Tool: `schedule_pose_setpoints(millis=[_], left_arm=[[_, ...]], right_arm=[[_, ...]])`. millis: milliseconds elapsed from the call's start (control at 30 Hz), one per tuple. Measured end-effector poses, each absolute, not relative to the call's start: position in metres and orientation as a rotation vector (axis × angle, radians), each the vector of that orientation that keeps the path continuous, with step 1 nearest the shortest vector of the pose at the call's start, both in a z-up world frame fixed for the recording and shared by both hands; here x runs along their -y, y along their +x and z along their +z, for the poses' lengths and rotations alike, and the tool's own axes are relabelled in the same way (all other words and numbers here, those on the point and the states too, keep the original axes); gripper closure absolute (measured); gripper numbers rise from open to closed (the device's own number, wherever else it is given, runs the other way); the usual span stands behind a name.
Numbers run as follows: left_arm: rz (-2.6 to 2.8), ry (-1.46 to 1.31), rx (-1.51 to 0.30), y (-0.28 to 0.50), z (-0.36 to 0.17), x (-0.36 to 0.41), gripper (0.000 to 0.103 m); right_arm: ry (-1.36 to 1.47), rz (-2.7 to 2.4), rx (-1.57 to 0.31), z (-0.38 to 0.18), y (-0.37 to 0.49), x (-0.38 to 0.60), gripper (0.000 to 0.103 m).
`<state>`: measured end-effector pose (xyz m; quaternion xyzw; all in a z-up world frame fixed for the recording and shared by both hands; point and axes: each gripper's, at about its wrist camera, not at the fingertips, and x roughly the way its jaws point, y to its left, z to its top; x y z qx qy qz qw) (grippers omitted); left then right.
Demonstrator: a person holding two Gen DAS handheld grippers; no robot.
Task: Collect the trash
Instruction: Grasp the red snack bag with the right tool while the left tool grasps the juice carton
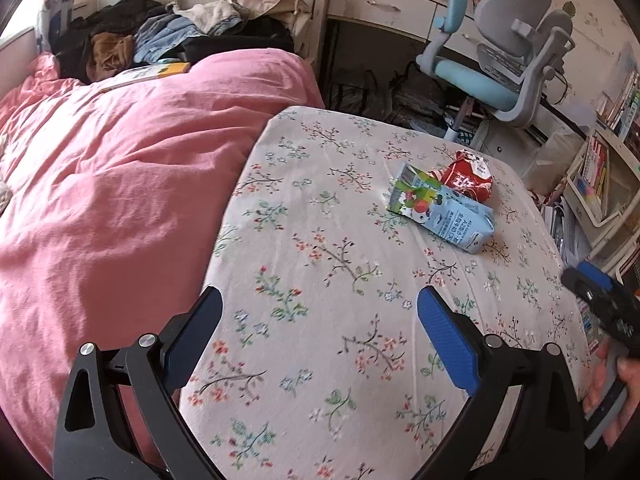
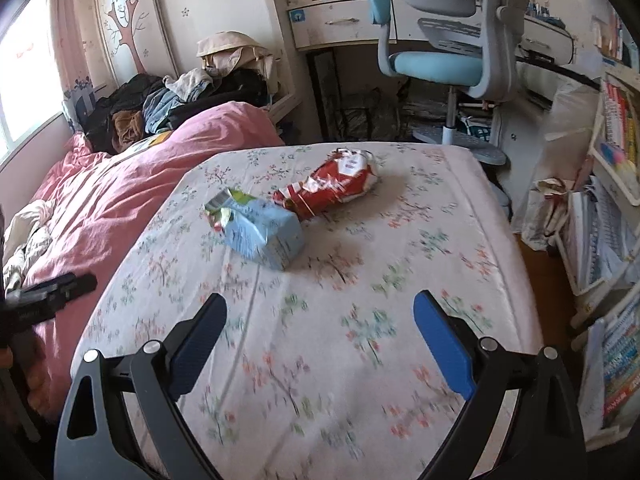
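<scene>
A crushed light-blue and green drink carton (image 1: 442, 210) (image 2: 260, 230) lies on the floral bedsheet (image 1: 320, 280) (image 2: 320, 340). A crumpled red snack bag (image 1: 468, 178) (image 2: 332, 186) touches its far end. My left gripper (image 1: 320, 312) is open over the sheet, well short of both and to their left. My right gripper (image 2: 320, 320) is open too, empty, with the carton ahead and slightly left. The right gripper's body shows at the right edge of the left wrist view, held by a hand (image 1: 612, 392).
A pink duvet (image 1: 120, 200) (image 2: 120, 200) covers the bed's left side, with piled clothes (image 1: 152, 40) (image 2: 160, 104) at the head. Past the bed stand a blue and grey desk chair (image 1: 496, 64) (image 2: 448, 40) and a desk (image 2: 340, 24). Shelves of books (image 2: 616, 208) line the right.
</scene>
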<state>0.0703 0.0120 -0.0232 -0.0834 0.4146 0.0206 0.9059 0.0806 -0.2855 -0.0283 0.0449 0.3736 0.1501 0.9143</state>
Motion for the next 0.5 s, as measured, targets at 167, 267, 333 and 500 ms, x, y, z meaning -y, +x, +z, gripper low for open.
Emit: schedule_pose_setpoints(millis=[167, 267, 333, 500], left_arm=[[0.007, -0.162, -0.873, 0.083, -0.025, 0.004, 0.008], [-0.025, -0.153, -0.886, 0.095, -0.026, 0.015, 0.008], [-0.05, -0.161, -0.902, 0.106, -0.027, 0.023, 0.008], [-0.104, -0.222, -0.953, 0.129, -0.034, 0.032, 0.009]], right_arm=[[0.229, 0.282, -0.759, -0.034, 0.135, 0.283, 0.012], [0.259, 0.243, -0.784, -0.045, 0.176, 0.272, 0.012], [0.305, 0.218, -0.819, -0.058, 0.2, 0.267, 0.012], [0.345, 0.203, -0.856, -0.082, 0.239, 0.259, 0.026]])
